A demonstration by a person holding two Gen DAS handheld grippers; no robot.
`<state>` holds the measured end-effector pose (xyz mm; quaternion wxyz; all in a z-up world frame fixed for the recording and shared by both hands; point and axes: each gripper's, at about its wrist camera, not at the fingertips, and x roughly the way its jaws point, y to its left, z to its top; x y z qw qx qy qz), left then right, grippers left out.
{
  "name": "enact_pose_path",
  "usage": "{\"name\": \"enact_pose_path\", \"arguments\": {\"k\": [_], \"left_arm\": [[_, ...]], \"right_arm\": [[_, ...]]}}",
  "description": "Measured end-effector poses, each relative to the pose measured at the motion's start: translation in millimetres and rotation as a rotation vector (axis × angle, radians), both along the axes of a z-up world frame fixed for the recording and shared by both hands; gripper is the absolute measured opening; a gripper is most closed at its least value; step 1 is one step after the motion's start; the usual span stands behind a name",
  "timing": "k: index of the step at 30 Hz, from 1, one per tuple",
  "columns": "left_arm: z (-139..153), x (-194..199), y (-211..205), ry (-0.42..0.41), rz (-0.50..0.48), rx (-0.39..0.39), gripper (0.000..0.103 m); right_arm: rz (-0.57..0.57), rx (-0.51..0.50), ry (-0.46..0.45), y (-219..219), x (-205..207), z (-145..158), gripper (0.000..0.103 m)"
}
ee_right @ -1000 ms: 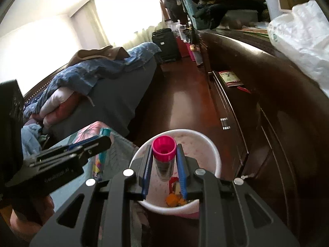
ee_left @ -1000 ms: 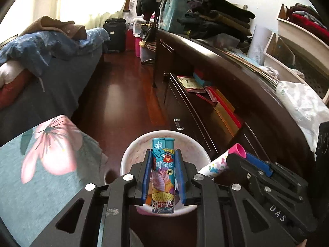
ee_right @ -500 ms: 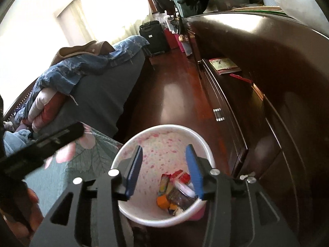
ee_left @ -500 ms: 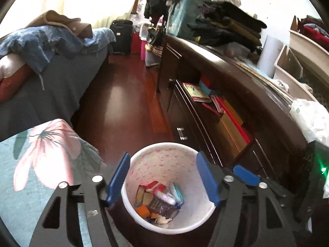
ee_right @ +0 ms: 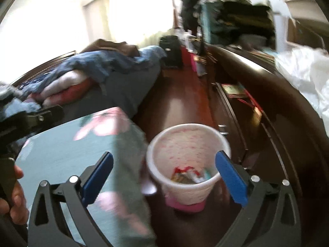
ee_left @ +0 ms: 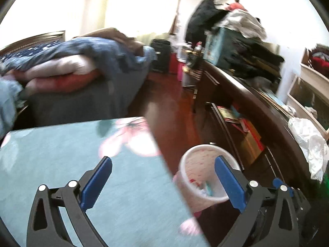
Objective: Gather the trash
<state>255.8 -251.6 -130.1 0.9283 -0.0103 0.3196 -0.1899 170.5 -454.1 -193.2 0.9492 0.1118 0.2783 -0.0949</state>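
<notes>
The bin (ee_right: 188, 164) stands on the dark floor (ee_right: 181, 103) between the teal cloth (ee_right: 67, 154) and the long cabinet (ee_right: 287, 123), its pink base showing in the right wrist view. Trash (ee_right: 189, 175) lies at its bottom: red, white and teal scraps, too blurred to name. A second ago the left gripper clamped a printed tube and the right one a pink-capped tube over the bin; half a second ago both were already loose and hung above its mouth.

Now the left gripper (ee_left: 163, 182) is spread wide and empty and has swung left, so the bin (ee_left: 202, 175) sits low and right, partly behind its right finger, while the cloth (ee_left: 61, 164) fills the space between the fingers. The right gripper (ee_right: 164, 180) is also spread wider than before and empty, and has pulled back; the bin lies toward its right finger. Both views are blurred by motion. The bed (ee_left: 82, 72) and a white bag (ee_left: 308, 144) on the cabinet (ee_left: 257, 113) stay put.
</notes>
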Motion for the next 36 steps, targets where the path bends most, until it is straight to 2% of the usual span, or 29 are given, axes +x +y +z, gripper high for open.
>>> {"name": "enact_pose_path", "arguments": {"k": [5, 11, 17, 21, 27, 31, 36], "left_arm": [[12.6, -38.2, 73.4, -0.020, 0.150, 0.029, 0.099], [30.7, -98.4, 150.0, -0.114, 0.343, 0.097, 0.099], [54.6, -155.1, 205.4, -0.165, 0.441, 0.077, 0.099], [72.3, -185.2, 224.5, -0.205, 0.457, 0.037, 0.099], [102.9, -225.6, 235.7, -0.296, 0.452, 0.003, 0.099], [119.4, -249.2, 241.4, -0.348, 0.433, -0.039, 0.099], [127.6, -266.9, 247.8, -0.380, 0.430, -0.052, 0.099]], "right_arm": [[0.108, 0.033, 0.001, 67.5, -17.8, 14.0, 0.099], [0.177, 0.011, -0.034, 134.5, -49.8, 38.4, 0.099], [0.250, -0.004, -0.090, 187.2, -89.5, 69.7, 0.099], [0.300, -0.025, -0.166, 212.6, -119.0, 95.6, 0.099], [0.309, -0.086, -0.256, 233.0, -155.3, 127.9, 0.100], [0.298, -0.124, -0.295, 237.6, -170.5, 140.1, 0.100], [0.289, -0.128, -0.318, 235.7, -185.4, 149.4, 0.100]]}}
